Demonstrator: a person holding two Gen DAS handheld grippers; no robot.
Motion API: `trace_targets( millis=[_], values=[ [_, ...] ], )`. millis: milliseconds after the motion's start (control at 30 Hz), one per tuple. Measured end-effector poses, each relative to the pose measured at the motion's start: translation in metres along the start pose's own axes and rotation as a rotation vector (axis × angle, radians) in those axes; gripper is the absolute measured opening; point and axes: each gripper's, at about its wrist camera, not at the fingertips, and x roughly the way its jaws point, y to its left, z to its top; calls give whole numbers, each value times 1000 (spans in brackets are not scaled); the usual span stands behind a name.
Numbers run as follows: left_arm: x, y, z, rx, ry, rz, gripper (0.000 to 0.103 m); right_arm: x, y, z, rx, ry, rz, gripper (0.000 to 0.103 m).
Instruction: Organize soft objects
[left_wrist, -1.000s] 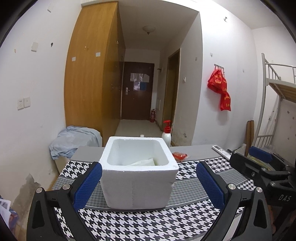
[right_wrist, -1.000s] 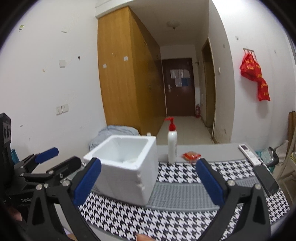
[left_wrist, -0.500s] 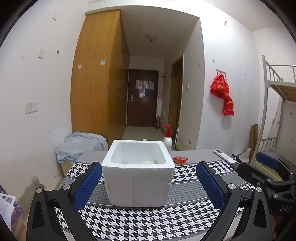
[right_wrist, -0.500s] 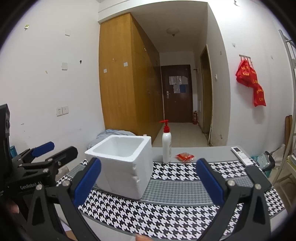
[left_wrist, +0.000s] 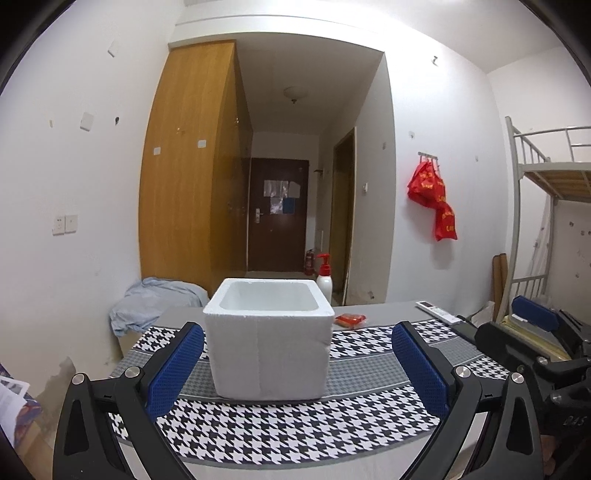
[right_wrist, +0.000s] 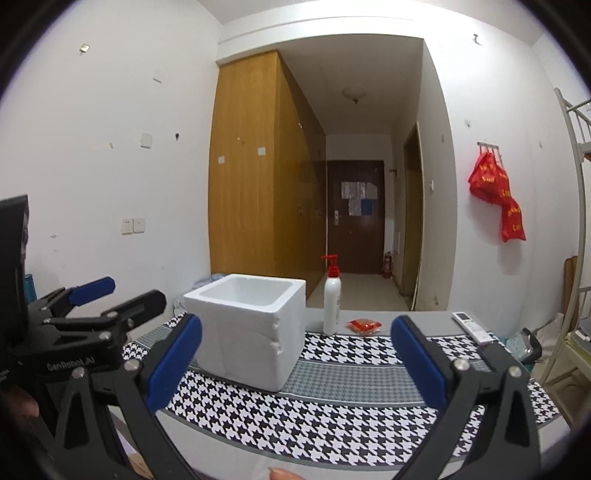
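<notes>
A white foam box (left_wrist: 269, 347) stands on the houndstooth cloth (left_wrist: 280, 435) of the table; it also shows in the right wrist view (right_wrist: 251, 328). Its inside is hidden from this low angle. My left gripper (left_wrist: 295, 369) is open and empty, held back from the box near the table's front edge. My right gripper (right_wrist: 295, 365) is open and empty, to the right of the box. The left gripper (right_wrist: 110, 299) shows at the left of the right wrist view, and the right gripper (left_wrist: 532, 325) at the right of the left wrist view.
A white pump bottle with a red top (right_wrist: 331, 299) stands behind the box. A small red packet (right_wrist: 364, 325) and a white remote (right_wrist: 471, 325) lie at the table's back. A blue cloth heap (left_wrist: 155, 306) lies left of the table. A bunk bed frame (left_wrist: 546, 221) stands right.
Both grippers have drawn back and lowered, so the box looks smaller and its inside, with the white soft item seen earlier, is out of sight. Both stay open.
</notes>
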Motion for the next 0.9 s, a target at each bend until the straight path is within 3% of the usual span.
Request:
trace_targets(
  millis=[400, 467, 600, 900],
  values=[
    [-16, 5, -31, -26, 11, 21, 102, -3, -1, -37, 36, 35, -6, 103],
    [-17, 0, -35, -11, 25, 20, 102, -5, -2, -41, 32, 41, -38, 103],
    [-18, -1, -37, -6, 30, 8, 102, -11, -7, -43, 58, 39, -80, 103],
    [-16, -3, -38, -2, 37, 3, 102, -12, -8, -46, 52, 53, -55, 103]
  ],
)
